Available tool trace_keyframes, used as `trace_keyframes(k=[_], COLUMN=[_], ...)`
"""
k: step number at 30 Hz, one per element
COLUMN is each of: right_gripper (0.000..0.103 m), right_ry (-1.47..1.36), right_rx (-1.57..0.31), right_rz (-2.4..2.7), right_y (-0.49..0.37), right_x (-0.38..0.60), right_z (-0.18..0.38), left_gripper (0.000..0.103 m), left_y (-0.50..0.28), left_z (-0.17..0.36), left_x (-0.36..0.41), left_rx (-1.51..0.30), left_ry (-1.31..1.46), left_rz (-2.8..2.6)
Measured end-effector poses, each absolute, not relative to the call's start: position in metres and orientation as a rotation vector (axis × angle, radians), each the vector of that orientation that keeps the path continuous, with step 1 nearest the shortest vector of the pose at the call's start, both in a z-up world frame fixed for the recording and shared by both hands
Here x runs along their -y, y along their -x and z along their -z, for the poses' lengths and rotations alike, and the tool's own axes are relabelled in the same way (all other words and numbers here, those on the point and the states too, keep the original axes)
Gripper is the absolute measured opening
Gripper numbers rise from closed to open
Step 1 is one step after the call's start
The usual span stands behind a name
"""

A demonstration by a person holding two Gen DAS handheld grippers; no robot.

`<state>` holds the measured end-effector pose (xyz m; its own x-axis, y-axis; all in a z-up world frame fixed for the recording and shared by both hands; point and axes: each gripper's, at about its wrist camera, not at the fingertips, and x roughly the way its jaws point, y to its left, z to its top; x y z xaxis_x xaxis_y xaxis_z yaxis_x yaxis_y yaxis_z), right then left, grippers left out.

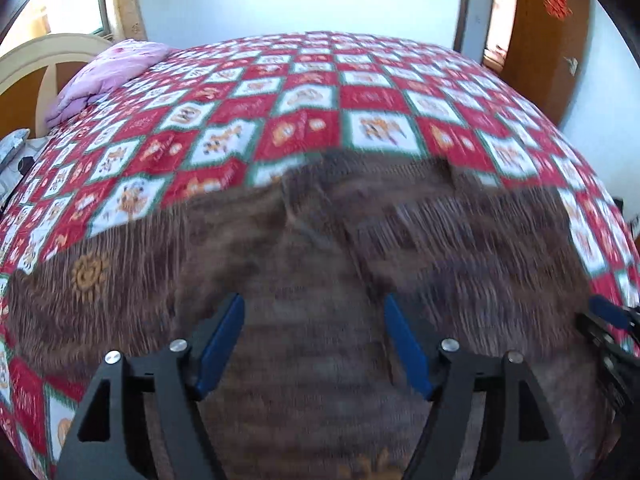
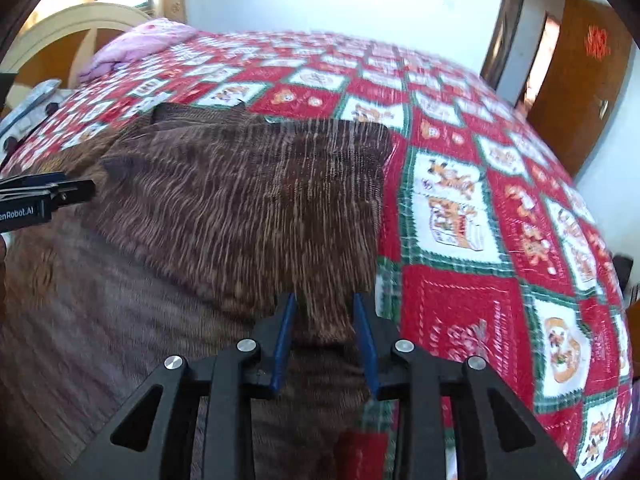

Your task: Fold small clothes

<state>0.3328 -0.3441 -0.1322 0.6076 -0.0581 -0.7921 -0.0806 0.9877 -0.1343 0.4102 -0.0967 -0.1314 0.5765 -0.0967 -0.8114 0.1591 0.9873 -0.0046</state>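
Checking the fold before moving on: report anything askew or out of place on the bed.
The brown garment lies unevenly on the checked bedspread: its far edge is stepped, with one corner sticking out past the rest. Motion blur hides finer creases. Nothing looks spilled or damaged.

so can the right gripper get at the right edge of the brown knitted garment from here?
Probably yes. The right gripper hangs over the brown knitted garment near its right edge, jaws partly open with fabric between them, nothing blocking. The left gripper is well off to the side.
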Motion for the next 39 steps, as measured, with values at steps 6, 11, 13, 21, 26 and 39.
trace_keyframes(k=[6,11,13,21,26,39], right_gripper=[0.032,0.039,0.04,0.04,0.04,0.041], right_ry=[0.206,0.185,0.162,0.238,0.314,0.268], right_rx=[-0.915,-0.848,-0.836,-0.892,-0.863,-0.881], right_rz=[0.051,-0.056,-0.106,-0.175,-0.17,-0.212], right_y=[-0.339,-0.352,-0.364,-0.368,-0.356,-0.362], right_x=[0.333,0.302,0.288,0.239,0.224,0.187], right_z=[0.124,0.102,0.1,0.141,0.126,0.145], left_gripper=[0.036,0.009,0.008,0.006,0.013,0.079], left_y=[-0.389,-0.382,-0.38,-0.366,-0.353,-0.338], left_z=[0.14,0.137,0.137,0.143,0.141,0.13], left_x=[0.124,0.136,0.133,0.115,0.087,-0.064], left_rx=[-0.917,-0.905,-0.901,-0.905,-0.908,-0.903], left_ry=[-0.14,-0.219,-0.218,-0.217,-0.17,-0.033], left_rz=[0.228,0.246,0.245,0.233,0.217,-0.087])
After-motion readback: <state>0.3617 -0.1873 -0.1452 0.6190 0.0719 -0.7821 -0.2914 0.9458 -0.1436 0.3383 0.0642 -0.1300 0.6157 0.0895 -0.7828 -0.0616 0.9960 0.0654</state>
